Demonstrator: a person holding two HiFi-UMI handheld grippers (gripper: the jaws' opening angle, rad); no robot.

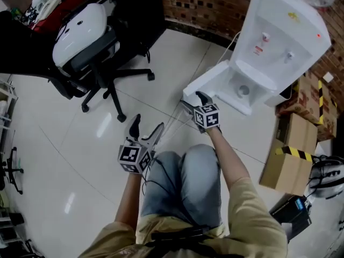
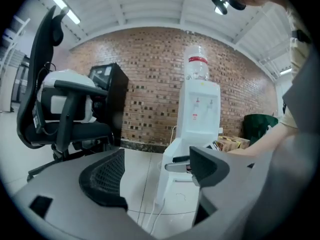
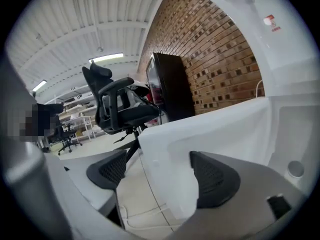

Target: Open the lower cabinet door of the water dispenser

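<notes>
The white water dispenser (image 1: 279, 42) stands against the brick wall. Its lower cabinet door (image 1: 212, 82) is swung out toward me over the floor. My right gripper (image 1: 193, 99) is at the door's free edge with its jaws open. In the right gripper view the door (image 3: 210, 129) fills the space ahead and its edge stands between the spread jaws of the right gripper (image 3: 157, 161), with neither pad pressing on it. My left gripper (image 1: 148, 123) hovers over the floor to the left of the door, open and empty. The left gripper (image 2: 156, 156) looks at the dispenser (image 2: 200, 109).
A black and white office chair (image 1: 86, 42) stands at the left, next to a black desk. Cardboard boxes (image 1: 293, 155) sit to the right of the dispenser. A white cable (image 1: 172, 120) runs over the tiled floor below the door. My knees are just behind the grippers.
</notes>
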